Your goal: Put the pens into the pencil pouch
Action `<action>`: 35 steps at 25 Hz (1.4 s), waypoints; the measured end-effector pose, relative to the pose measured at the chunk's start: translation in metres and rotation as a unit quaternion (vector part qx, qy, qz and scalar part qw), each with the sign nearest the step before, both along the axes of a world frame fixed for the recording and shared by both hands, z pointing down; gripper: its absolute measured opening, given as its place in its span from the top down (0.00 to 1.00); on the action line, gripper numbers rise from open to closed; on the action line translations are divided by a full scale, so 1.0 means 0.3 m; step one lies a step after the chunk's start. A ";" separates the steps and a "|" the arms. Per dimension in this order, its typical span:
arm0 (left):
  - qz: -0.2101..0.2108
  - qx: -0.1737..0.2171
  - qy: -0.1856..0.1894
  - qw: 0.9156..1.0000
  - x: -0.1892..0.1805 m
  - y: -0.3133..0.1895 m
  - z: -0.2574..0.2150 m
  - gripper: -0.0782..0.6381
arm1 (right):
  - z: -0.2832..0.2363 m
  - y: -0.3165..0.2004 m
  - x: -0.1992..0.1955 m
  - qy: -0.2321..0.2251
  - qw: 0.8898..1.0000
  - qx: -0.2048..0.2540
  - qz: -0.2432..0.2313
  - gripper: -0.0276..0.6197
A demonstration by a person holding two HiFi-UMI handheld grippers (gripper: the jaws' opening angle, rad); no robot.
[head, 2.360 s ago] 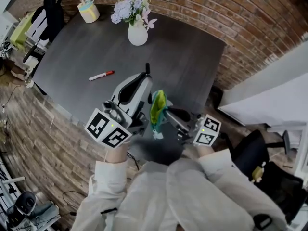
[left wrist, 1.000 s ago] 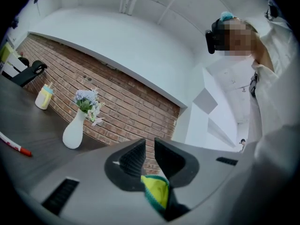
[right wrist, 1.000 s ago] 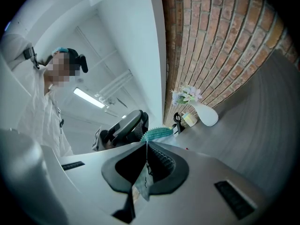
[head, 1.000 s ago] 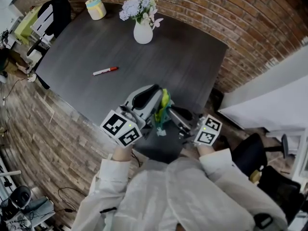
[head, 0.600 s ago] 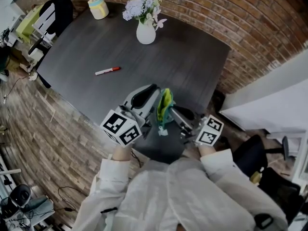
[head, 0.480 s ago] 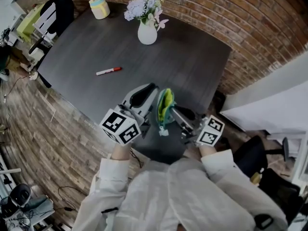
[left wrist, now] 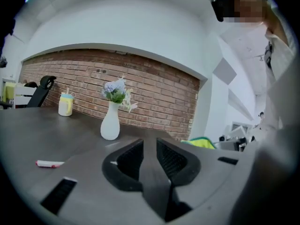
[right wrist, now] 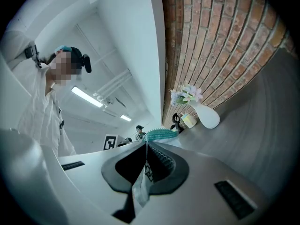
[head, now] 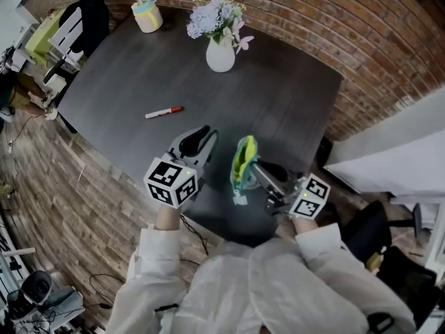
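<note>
Pen [head: 164, 111] lies on the bench [head: 278, 82]; the right gripper [head: 254, 170] holds up the pouch [head: 243, 160].
Head view: the pen lies left of the vase [head: 220, 54] and nearer the person, crosswise, red end toward the vase. The left gripper [head: 204, 131] is the closer one, with the pen ahead-left of it. Left gripper view: jaws apart, just been opening, nothing between them; the pen sits low left of the vase. Right gripper view: jaws clamped on the pouch.
</note>
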State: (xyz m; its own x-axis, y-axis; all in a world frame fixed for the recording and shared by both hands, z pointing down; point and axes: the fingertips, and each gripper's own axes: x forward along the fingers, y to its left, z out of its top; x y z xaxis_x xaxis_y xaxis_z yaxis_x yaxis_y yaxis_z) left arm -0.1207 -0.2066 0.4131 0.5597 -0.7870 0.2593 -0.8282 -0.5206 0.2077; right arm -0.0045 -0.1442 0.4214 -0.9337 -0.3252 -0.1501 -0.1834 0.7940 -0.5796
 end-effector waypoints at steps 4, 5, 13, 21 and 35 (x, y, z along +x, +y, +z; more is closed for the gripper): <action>0.004 -0.018 -0.046 0.999 -0.062 -0.054 0.052 0.79 | -0.010 -0.034 -0.034 -0.003 1.000 0.003 0.004 0.94; 0.004 -0.021 -0.056 0.998 -0.077 -0.067 0.063 0.79 | -0.011 -0.043 -0.041 -0.004 1.000 0.003 0.005 0.94; 0.025 -0.052 -0.145 0.988 -0.178 -0.162 0.201 0.79 | -0.005 -0.096 -0.099 -0.013 1.000 0.002 0.012 0.94; 0.021 -0.101 -0.255 0.961 -0.368 -0.266 0.329 0.70 | 0.001 -0.119 -0.119 0.001 1.000 0.007 0.009 0.94; 0.030 -0.196 -0.347 0.917 -0.565 -0.352 0.517 0.69 | -0.001 -0.158 -0.100 -0.010 0.999 -0.020 0.027 0.94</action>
State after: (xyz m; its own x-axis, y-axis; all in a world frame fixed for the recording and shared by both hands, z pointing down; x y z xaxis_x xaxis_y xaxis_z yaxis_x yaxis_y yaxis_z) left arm -0.2901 -0.3122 0.5682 0.1920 -0.5306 0.8256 -0.8042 -0.5672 -0.1775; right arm -0.0345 -0.1916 0.4212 -0.9119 -0.3805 -0.1538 -0.2132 0.7595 -0.6146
